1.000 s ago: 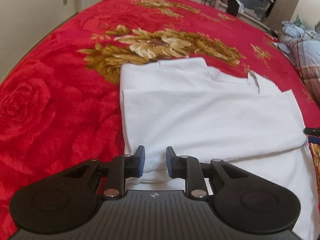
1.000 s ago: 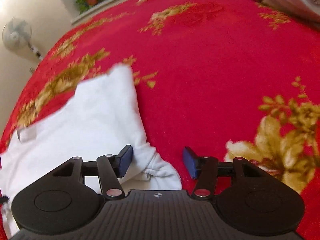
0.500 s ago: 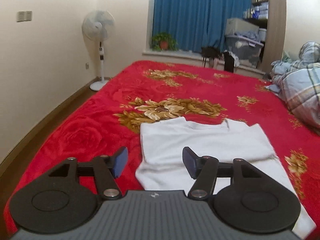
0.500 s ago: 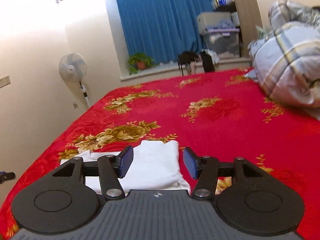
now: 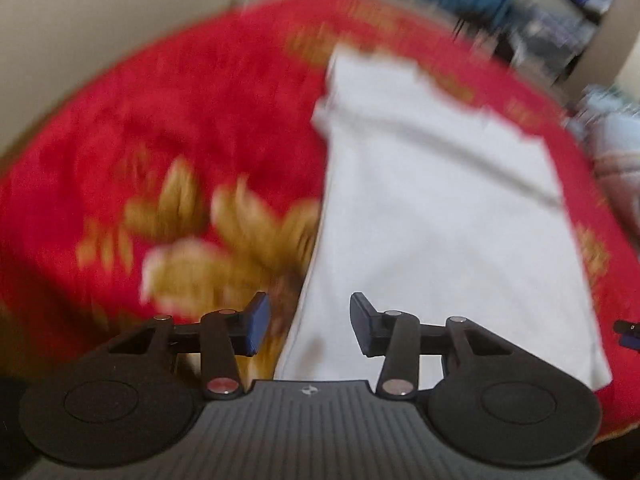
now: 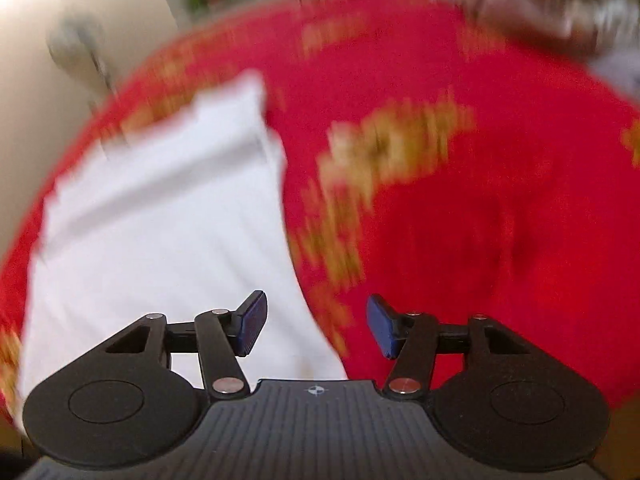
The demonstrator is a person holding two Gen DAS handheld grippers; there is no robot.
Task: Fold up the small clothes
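The white garment (image 5: 432,216) is lying flat on the red flowered blanket (image 5: 168,120), partly folded, with a crosswise fold line showing toward its far end, and its long axis is running from the near edge of the bed away toward the far side. Both views are smeared by motion, so fine detail of the cloth's edges is not readable. The left gripper (image 5: 306,324) is hanging over the garment's near left corner: its left finger is showing against the blanket's gold flower, its right finger against white cloth, so the long left edge of the garment is passing up between the two. Its jaws, which have just been closing a little, are standing about half apart with nothing pressed between the pads. The right gripper (image 6: 316,324) is mirroring that at the near right corner, its left finger over cloth and its right finger over bare blanket, the long right edge running away between them; its jaws are likewise parted about halfway and holding nothing. Each hand is therefore nearest its own corner of the near hem, and the cloth is stretching away ahead of both. Judging from this, the coming move is probably a pinch of those two near corners, carried along the long axis toward the far end.
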